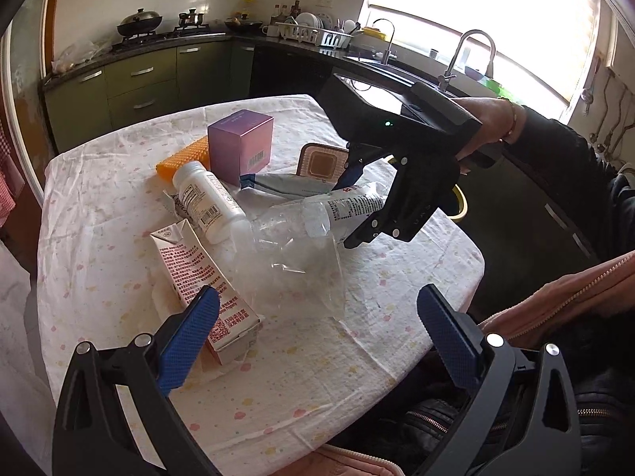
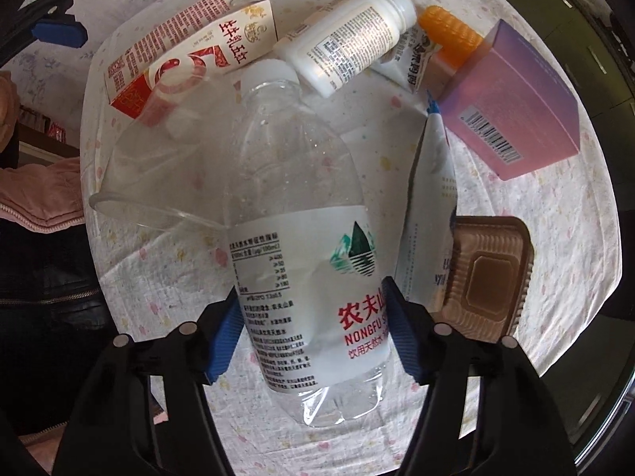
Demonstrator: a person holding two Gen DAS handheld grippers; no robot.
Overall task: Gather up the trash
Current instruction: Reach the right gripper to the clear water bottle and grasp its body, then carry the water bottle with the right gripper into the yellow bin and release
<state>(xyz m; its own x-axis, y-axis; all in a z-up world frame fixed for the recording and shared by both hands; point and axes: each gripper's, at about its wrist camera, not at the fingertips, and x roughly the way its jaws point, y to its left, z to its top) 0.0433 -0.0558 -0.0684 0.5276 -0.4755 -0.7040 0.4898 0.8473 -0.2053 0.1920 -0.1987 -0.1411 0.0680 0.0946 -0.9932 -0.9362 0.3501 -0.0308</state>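
Note:
A clear Nongfu water bottle lies among trash on the clothed table. My right gripper is shut on its labelled body, a blue pad on each side; it also shows in the left wrist view gripping the bottle. My left gripper is open and empty above the near table edge, its left finger just over a red and white milk carton. A clear plastic cup lies beside the bottle.
A white pill bottle, purple box, orange ribbed piece, blue-white pouch and brown plastic tray lie on the table. Kitchen counters and a sink stand behind. The person's torso is at the near right.

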